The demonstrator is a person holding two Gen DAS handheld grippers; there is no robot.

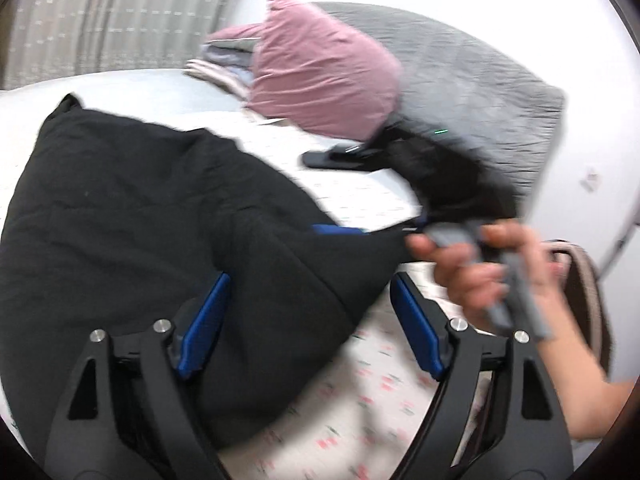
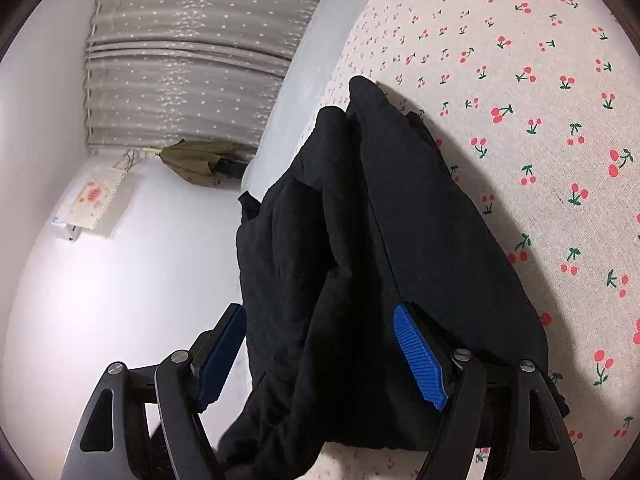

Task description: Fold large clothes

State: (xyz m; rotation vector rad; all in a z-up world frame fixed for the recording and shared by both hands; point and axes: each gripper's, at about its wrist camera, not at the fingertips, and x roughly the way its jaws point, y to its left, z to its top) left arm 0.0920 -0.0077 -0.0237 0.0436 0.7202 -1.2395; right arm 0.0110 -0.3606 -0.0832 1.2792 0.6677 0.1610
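Right now your black garment (image 1: 132, 216) lies bunched on the cherry-print sheet (image 2: 520, 80), near the bed's edge, with its bulk piled toward the curtain (image 2: 180, 80) side. Your left gripper (image 1: 308, 320) has its jaws spread wide, and cloth runs between the blue pads (image 1: 204, 320) without being pinched; it looks placed to take an edge, not holding one. Your right gripper (image 2: 320, 356) is likewise wide, straddling a thick ridge of the fabric. In the left view your right hand (image 1: 492, 268) wraps that tool's handle, blurred, so you seem to be mid-reach. Both tools sit at the near hem, probably so you can grab two corners and spread the piece flat before any fold. The pink pillow (image 1: 324, 72) and a folded stack (image 1: 224, 64) sit well apart at the head of the bed, out of your working area.
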